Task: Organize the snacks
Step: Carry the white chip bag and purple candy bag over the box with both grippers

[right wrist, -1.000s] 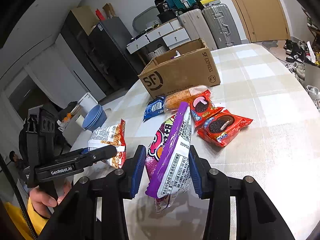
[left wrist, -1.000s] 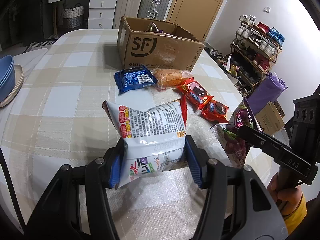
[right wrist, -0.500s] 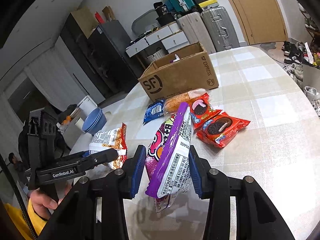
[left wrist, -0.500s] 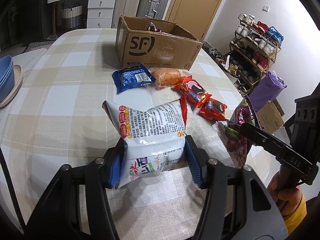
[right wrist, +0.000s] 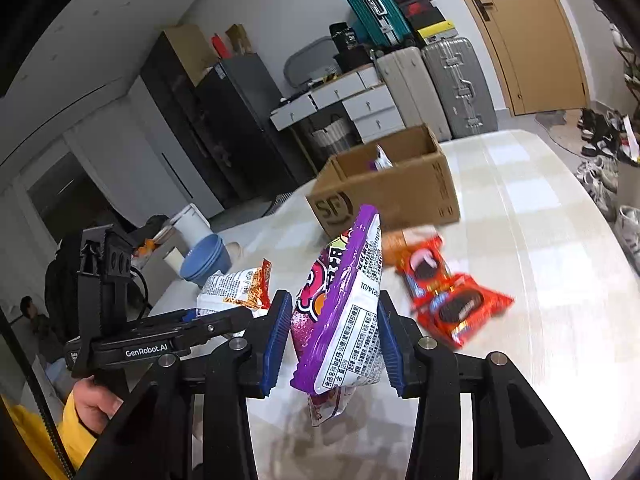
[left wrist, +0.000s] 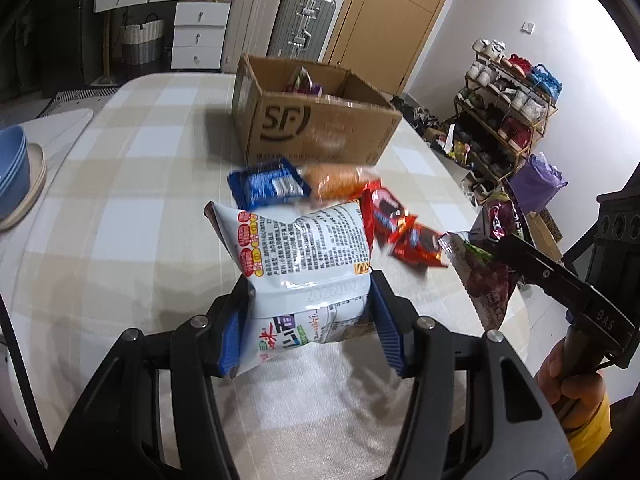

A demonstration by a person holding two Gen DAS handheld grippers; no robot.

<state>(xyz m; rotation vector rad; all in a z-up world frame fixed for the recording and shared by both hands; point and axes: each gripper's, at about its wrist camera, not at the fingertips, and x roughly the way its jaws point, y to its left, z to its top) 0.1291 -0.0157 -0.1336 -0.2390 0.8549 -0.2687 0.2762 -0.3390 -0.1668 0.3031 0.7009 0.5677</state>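
Currently the left tool (left wrist: 308, 320) clenches a white snack bag (left wrist: 304, 252) and the right tool (right wrist: 332, 340) a purple snack bag (right wrist: 344, 304), both off the surface (left wrist: 120, 220). Either could slip short of the cardboard box (left wrist: 316, 128) at twelve o'clock, since slick film deforms.

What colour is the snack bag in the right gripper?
Purple bag, with pink and orange print; clearest in the right wrist view.

The white snack bag (left wrist: 304, 256) is glossy plastic film, creased and catching glare. The purple bag (right wrist: 344, 312) is shiny film too. The red packets (right wrist: 460, 304) look like slick foil wrap. The box (left wrist: 316, 128) at the bench's far edge is matt brown cardboard. A woven checked cloth (left wrist: 120, 200) covers the bench. The tongs' (left wrist: 310, 320) pads (left wrist: 390, 328) are ribbed blue rubber on matt black plastic.
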